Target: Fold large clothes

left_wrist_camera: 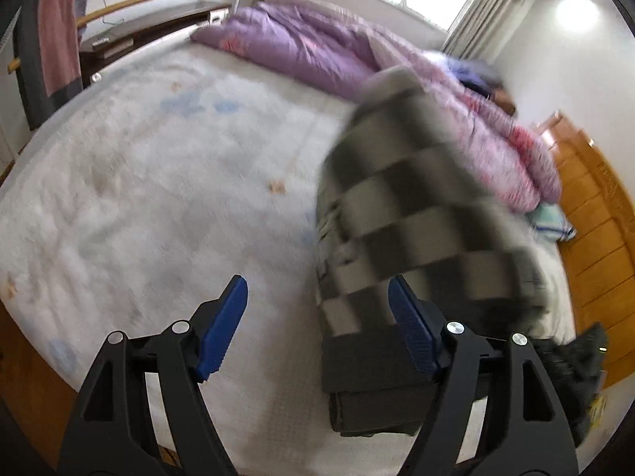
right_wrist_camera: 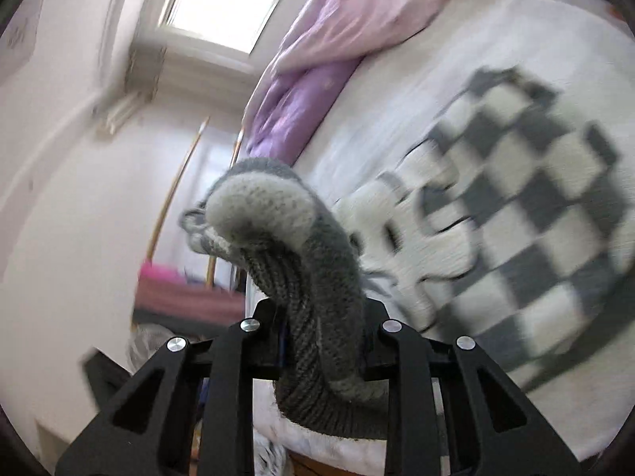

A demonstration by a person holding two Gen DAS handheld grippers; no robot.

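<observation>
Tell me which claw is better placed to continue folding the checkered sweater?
Probably the right claw: it is shut on a bunched part of the checkered sweater. The left claw is open and empty above the bed.

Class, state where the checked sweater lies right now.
On the white bed, right of centre in the left wrist view, the checked sweater lies beside the purple quilt.

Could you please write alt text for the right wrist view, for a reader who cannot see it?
The right gripper is clamped on a bunched fold of a grey and white checkered knit sweater, whose body lies blurred across a white bed. A purple quilt is heaped along the bed's far side, below a bright window.
</observation>
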